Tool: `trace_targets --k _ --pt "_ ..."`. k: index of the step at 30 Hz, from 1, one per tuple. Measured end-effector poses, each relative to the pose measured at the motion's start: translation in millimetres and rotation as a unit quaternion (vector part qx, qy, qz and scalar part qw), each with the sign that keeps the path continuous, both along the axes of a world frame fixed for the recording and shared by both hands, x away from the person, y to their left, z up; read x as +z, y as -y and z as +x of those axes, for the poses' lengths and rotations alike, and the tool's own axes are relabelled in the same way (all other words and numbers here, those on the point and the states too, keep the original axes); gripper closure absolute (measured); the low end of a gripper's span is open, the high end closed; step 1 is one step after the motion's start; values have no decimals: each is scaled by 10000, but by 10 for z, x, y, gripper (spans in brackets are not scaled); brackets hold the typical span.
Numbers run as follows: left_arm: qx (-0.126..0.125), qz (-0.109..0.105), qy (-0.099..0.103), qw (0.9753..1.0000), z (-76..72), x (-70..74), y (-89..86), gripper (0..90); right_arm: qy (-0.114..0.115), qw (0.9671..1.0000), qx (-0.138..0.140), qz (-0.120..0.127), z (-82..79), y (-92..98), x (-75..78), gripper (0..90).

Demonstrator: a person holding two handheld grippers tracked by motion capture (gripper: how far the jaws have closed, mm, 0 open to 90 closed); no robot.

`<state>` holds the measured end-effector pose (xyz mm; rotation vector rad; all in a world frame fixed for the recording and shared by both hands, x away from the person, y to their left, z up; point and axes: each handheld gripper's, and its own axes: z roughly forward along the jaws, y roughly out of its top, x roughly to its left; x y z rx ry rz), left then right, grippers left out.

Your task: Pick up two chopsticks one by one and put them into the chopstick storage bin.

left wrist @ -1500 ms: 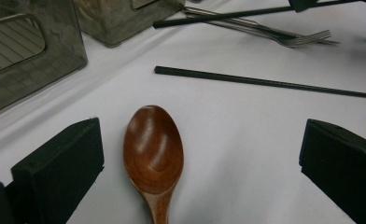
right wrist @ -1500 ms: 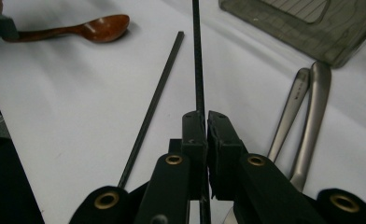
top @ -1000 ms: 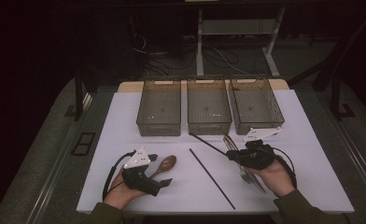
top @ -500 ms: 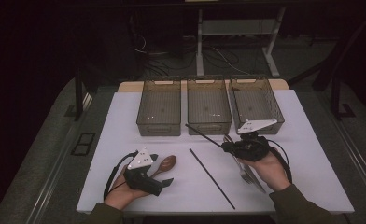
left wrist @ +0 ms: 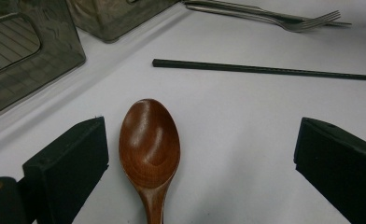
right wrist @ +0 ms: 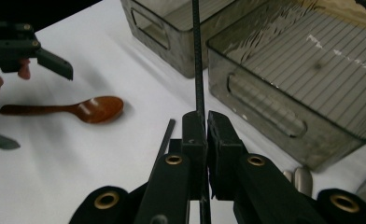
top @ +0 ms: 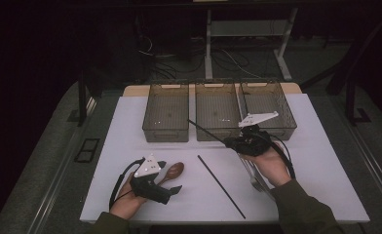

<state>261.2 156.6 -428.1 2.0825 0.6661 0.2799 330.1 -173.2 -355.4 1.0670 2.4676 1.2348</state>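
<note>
- My right gripper has lifted one chopstick off the table and moved it toward the bins; the pick is done, so dropping it in comes next.
- Jaws are clamped on the chopstick: thin, black, ridged, tip over the middle bin.
- My left gripper waits with jaws apart around the spoon.

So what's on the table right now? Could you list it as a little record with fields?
surface: white table
bins: three clear bins in a row at the far edge
right gripper: jaws shut on a black chopstick, lifted and pointing toward the bins
left gripper: jaws open either side of a wooden spoon, not gripping it
also lying flat: second chopstick, fork
</note>
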Motion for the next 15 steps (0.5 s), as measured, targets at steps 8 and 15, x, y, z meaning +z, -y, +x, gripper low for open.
trace_targets --k 8,15 --pt "1 -12 -37 10000 -1 -2 13 25 -10 10000 -82 -12 170 -114 80 863" --pt "-50 33 -8 10000 -10 -4 29 25 20 9999 -126 -73 304 -240 162 863"
